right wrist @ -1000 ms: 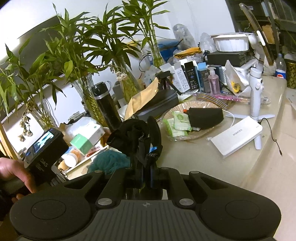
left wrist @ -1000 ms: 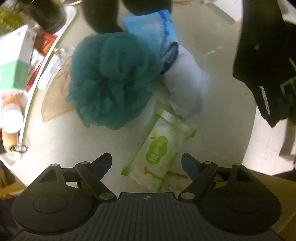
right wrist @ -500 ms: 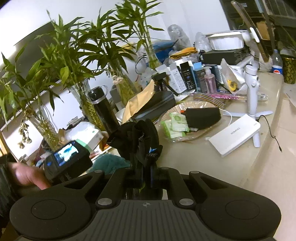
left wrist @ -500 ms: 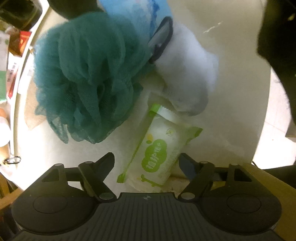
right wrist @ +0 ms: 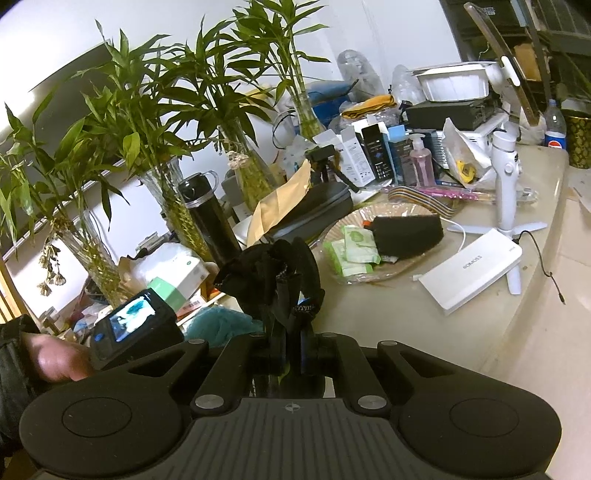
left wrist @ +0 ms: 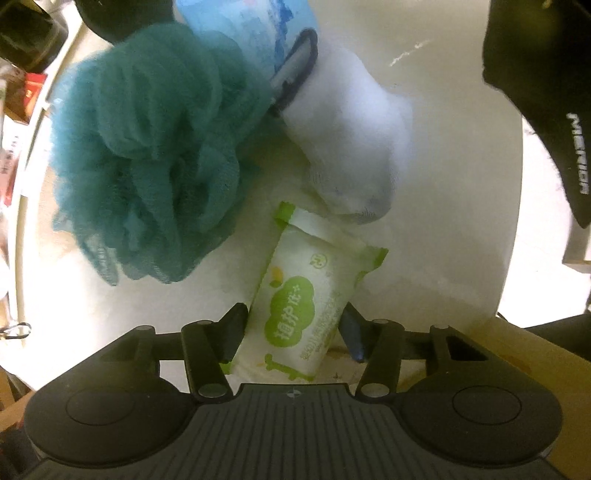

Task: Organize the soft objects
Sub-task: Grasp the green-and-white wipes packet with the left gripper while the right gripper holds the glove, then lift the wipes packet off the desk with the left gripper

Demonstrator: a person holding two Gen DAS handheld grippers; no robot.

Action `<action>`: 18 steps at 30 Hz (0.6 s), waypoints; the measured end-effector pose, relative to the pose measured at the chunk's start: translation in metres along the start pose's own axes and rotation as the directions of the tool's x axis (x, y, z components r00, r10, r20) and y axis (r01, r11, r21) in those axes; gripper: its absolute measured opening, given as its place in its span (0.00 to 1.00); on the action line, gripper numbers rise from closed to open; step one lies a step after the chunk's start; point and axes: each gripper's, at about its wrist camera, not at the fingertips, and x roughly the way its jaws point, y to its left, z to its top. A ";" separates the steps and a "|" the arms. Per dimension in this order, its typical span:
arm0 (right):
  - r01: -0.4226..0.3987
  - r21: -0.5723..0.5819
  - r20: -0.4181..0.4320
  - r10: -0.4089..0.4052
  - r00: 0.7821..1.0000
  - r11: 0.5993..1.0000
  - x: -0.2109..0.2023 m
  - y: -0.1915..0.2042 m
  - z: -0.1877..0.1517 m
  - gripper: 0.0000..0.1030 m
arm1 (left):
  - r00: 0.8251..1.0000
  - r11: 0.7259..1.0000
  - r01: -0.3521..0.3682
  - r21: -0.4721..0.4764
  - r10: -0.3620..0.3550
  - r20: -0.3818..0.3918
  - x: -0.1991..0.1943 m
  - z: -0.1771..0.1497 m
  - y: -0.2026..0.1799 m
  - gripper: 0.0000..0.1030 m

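In the left wrist view a green-and-white tissue packet (left wrist: 306, 302) lies on the pale counter, and my left gripper (left wrist: 293, 326) is shut on its near end, both fingers touching its sides. A teal bath pouf (left wrist: 147, 147) lies left of it; a white sock (left wrist: 351, 144) and a blue cloth (left wrist: 258, 33) lie behind. In the right wrist view my right gripper (right wrist: 291, 343) is shut on a bunched black fabric item (right wrist: 277, 273), held above the counter. The pouf (right wrist: 218, 323) shows below it, partly hidden.
A woven plate (right wrist: 417, 266) holds tissue packets and a black sponge. A white power bank (right wrist: 472, 269), gimbal stand (right wrist: 506, 192), black flask (right wrist: 210, 218) and bamboo vases crowd the counter. The black fabric also hangs at upper right of the left wrist view (left wrist: 546, 92).
My left gripper moved down and forward over the tissue packet and closed from wide open onto it. My right gripper stays shut on the black fabric, nearly still.
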 end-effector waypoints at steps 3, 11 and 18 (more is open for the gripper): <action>0.007 0.002 0.000 -0.007 1.000 1.000 0.001 0.000 0.000 0.09 | 0.999 1.000 -0.007 -0.005 0.008 0.035 -0.016 -0.006 -0.001 0.51; 0.016 0.013 0.005 -0.017 1.000 1.000 0.000 -0.002 0.000 0.09 | 0.980 0.999 0.002 0.032 -0.008 0.201 -0.071 -0.031 0.000 0.51; 0.042 0.018 0.016 -0.042 0.999 0.999 -0.001 -0.004 0.000 0.09 | 0.913 0.997 0.050 0.051 -0.066 0.402 -0.108 -0.066 -0.008 0.51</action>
